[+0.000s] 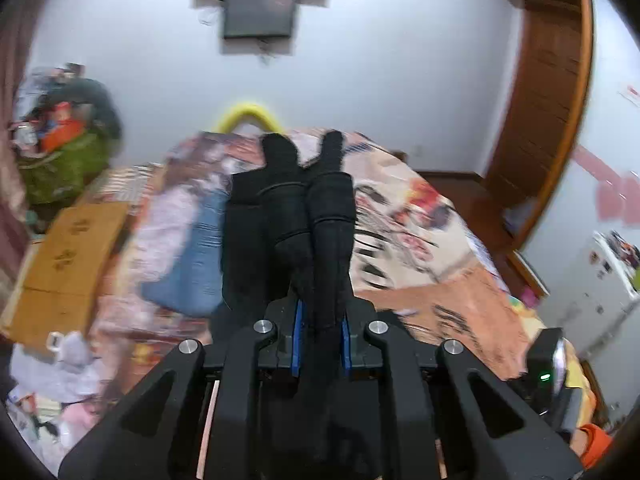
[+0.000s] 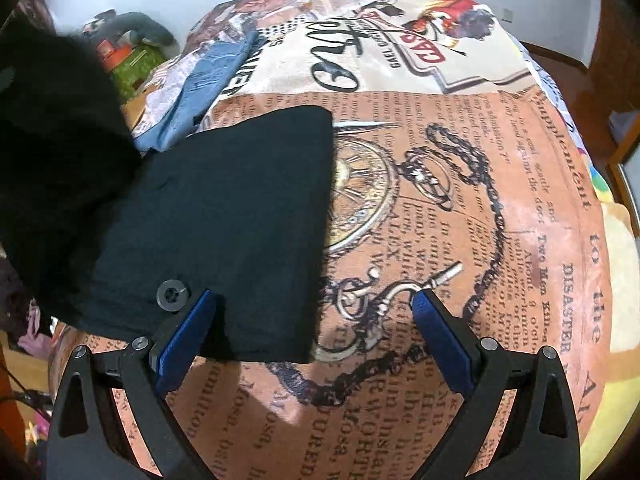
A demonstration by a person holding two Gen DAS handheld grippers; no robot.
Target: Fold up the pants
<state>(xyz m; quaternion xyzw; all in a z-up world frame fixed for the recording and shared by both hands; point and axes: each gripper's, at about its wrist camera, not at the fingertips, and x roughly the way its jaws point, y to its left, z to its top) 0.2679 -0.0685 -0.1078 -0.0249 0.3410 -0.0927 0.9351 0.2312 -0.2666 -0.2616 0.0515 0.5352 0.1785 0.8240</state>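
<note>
Black pants point(image 2: 224, 216) lie partly flat on the printed bedspread point(image 2: 460, 208), with a black button point(image 2: 172, 295) near their front edge. In the left wrist view my left gripper point(image 1: 322, 322) is shut on a bunched part of the black pants point(image 1: 320, 216), lifted above the bed; the cuffed leg ends stick up past the blue pads point(image 1: 298, 336). The lifted cloth shows as a dark blurred mass point(image 2: 52, 140) at the left of the right wrist view. My right gripper point(image 2: 314, 300) stands open over the pants' near right corner, nothing between its fingers.
Folded blue jeans point(image 1: 192, 256) lie on the bed to the left of the black pants point(image 2: 212, 76). A cardboard box point(image 1: 64, 264) and a heap of bags point(image 1: 64, 140) stand beside the bed. A wooden door frame point(image 1: 548, 112) rises at right.
</note>
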